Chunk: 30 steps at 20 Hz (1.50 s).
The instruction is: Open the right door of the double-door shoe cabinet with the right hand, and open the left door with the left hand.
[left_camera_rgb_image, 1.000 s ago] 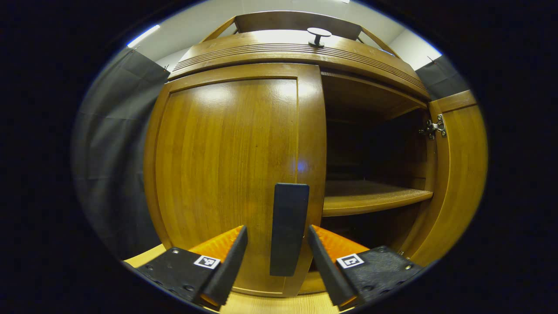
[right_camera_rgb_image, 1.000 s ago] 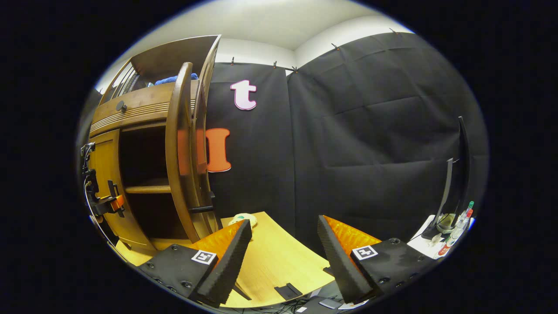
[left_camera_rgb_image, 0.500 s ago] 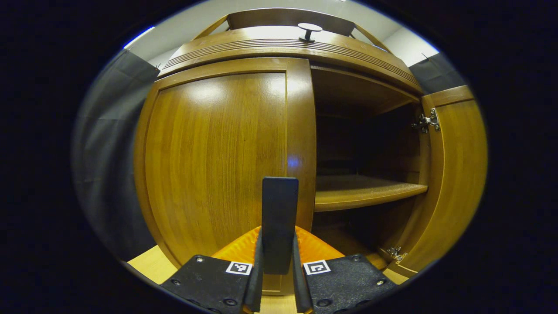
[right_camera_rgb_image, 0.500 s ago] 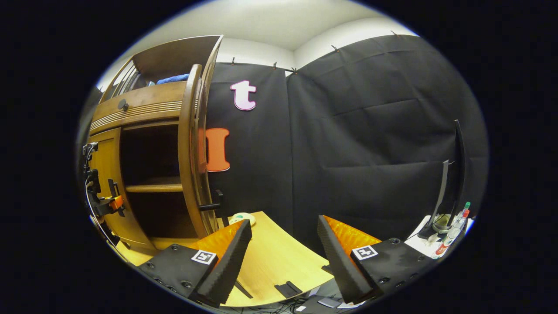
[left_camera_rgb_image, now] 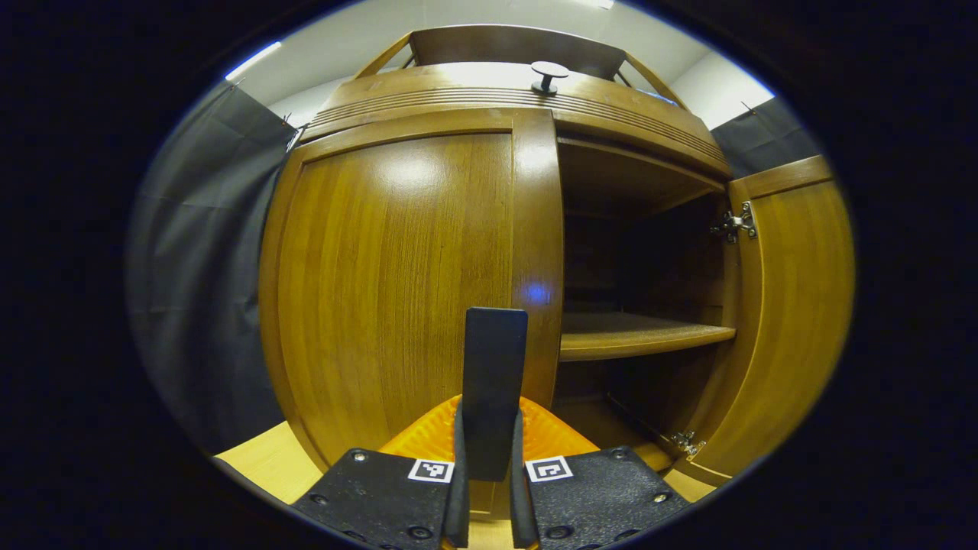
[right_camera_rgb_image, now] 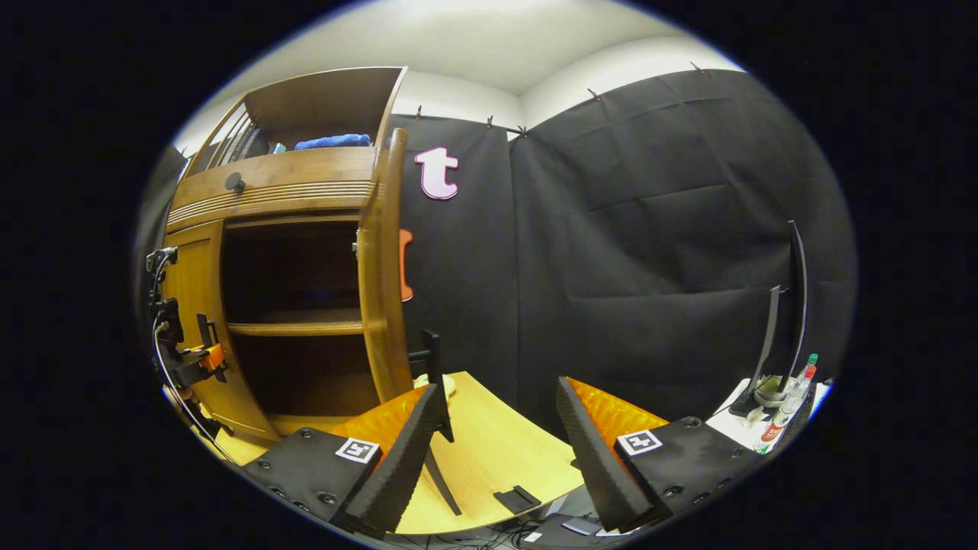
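Left gripper view
Left tool (left_camera_rgb_image: pixel 486 489): you're clamping it shut on the left door handle (left_camera_rgb_image: pixel 493 389), both fingers pressing the bar.
Left door (left_camera_rgb_image: pixel 405 298): sitting closed or barely cracked; right door (left_camera_rgb_image: pixel 787 321) standing swung wide, shelf (left_camera_rgb_image: pixel 642 340) exposed.
Handling: stiff hinged wood panel, rigid handle; you're gripping the right spot, far from the hinges.
Axis: handle running vertical; door swinging about its left edge.

Right gripper view
Right tool (right_camera_rgb_image: pixel 497 439): you're holding it wide open, gripping nothing, over the worktop (right_camera_rgb_image: pixel 489 458).
Right door: showing edge-on, its handle (right_camera_rgb_image: pixel 432 355) pointing out.

No readable text; only small square coded markers on each gripper's fingers
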Available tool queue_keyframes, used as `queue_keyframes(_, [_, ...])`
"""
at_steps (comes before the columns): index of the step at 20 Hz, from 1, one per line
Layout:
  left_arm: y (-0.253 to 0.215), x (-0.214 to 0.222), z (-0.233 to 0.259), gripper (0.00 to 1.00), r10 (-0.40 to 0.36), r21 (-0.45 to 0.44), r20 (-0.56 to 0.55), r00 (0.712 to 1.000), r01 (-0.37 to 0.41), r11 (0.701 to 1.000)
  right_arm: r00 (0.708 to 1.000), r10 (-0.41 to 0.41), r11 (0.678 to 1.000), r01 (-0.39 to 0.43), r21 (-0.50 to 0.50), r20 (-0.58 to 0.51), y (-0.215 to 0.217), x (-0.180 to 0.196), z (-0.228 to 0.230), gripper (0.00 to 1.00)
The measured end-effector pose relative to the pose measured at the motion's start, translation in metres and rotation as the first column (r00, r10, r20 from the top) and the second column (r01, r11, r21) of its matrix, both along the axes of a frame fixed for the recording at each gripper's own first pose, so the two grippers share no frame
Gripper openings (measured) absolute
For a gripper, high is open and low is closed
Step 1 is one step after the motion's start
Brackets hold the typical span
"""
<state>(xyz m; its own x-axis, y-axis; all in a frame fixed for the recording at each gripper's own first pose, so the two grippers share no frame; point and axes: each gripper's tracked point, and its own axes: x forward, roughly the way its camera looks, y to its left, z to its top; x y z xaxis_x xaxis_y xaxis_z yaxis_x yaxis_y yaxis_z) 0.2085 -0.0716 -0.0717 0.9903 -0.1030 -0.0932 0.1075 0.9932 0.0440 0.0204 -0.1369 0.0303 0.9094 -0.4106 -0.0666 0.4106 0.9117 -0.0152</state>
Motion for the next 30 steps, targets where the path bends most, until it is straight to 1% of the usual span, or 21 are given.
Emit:
queue_keyframes(3, [0.008, -0.023, 0.004, 0.22, -0.016, -0.012, -0.016, 1.0, 0.016, 1.0, 1.0, 0.014, 1.0, -0.014, 0.004, -0.005, 0.016, -0.001, -0.003, 0.89])
queue_keyframes(4, [0.013, -0.032, 0.006, 0.22, -0.018, -0.009, -0.015, 1.0, 0.018, 1.0, 1.0, 0.02, 1.0, -0.02, 0.01, -0.007, 0.021, 0.0, -0.005, 0.98])
queue_keyframes(10, [0.037, -0.069, 0.012, 0.21, -0.027, -0.039, -0.04, 0.999, 0.026, 0.999, 0.996, 0.087, 0.996, -0.087, 0.024, -0.006, 0.067, 0.015, -0.009, 0.98])
queue_keyframes(11, [0.042, -0.073, 0.014, 0.22, -0.025, -0.04, -0.043, 0.999, 0.023, 0.999, 0.995, 0.103, 0.994, -0.103, 0.024, -0.001, 0.075, 0.018, -0.008, 0.89])
queue_keyframes(15, [0.061, -0.091, 0.016, 0.22, -0.002, -0.041, -0.029, 1.0, 0.0, 0.999, 0.987, 0.159, 0.987, -0.158, 0.032, -0.014, 0.1, 0.034, -0.016, 0.89])
queue_keyframes(17, [0.072, -0.099, 0.019, 0.21, 0.005, -0.039, -0.035, 0.999, -0.007, 0.999, 0.982, 0.186, 0.982, -0.185, 0.037, -0.027, 0.108, 0.041, -0.02, 0.89])
queue_keyframes(20, [0.084, -0.108, 0.022, 0.19, 0.001, -0.069, -0.059, 0.998, -0.005, 0.998, 0.976, 0.217, 0.976, -0.217, 0.024, -0.024, 0.123, 0.048, -0.017, 0.89])
queue_keyframes(21, [0.088, -0.111, 0.022, 0.18, -0.002, -0.064, -0.061, 0.998, -0.001, 0.998, 0.973, 0.228, 0.973, -0.228, 0.018, -0.018, 0.128, 0.051, -0.014, 0.98])
queue_keyframes(23, [0.096, -0.115, 0.024, 0.16, -0.002, -0.037, -0.052, 0.999, 0.0, 0.999, 0.968, 0.251, 0.968, -0.251, 0.008, -0.014, 0.137, 0.056, -0.012, 0.98])
queue_keyframes(24, [0.099, -0.117, 0.025, 0.16, 0.003, -0.027, -0.054, 0.999, -0.004, 1.0, 0.965, 0.261, 0.965, -0.261, 0.005, -0.015, 0.142, 0.058, -0.014, 0.98])
queue_keyframes(25, [0.102, -0.119, 0.025, 0.14, 0.007, -0.019, -0.065, 0.998, -0.008, 1.0, 0.962, 0.271, 0.963, -0.271, 0.004, -0.018, 0.146, 0.058, -0.015, 0.98])
queue_keyframes(26, [0.106, -0.12, 0.024, 0.13, 0.01, -0.024, -0.076, 0.997, -0.012, 1.0, 0.96, 0.281, 0.96, -0.28, 0.006, -0.019, 0.15, 0.061, -0.017, 0.89])
queue_keyframes(28, [0.112, -0.123, 0.026, 0.14, 0.009, -0.04, -0.085, 0.996, -0.012, 0.999, 0.955, 0.295, 0.955, -0.295, 0.017, -0.025, 0.158, 0.064, -0.021, 0.89])
queue_keyframes(29, [0.116, -0.126, 0.027, 0.12, 0.01, -0.036, -0.083, 0.997, -0.013, 0.999, 0.952, 0.304, 0.953, -0.304, 0.023, -0.028, 0.161, 0.065, -0.022, 0.89])
queue_keyframes(30, [0.122, -0.129, 0.028, 0.13, 0.019, -0.029, -0.082, 0.996, -0.021, 0.999, 0.949, 0.313, 0.95, -0.312, 0.027, -0.03, 0.166, 0.067, -0.024, 0.89])
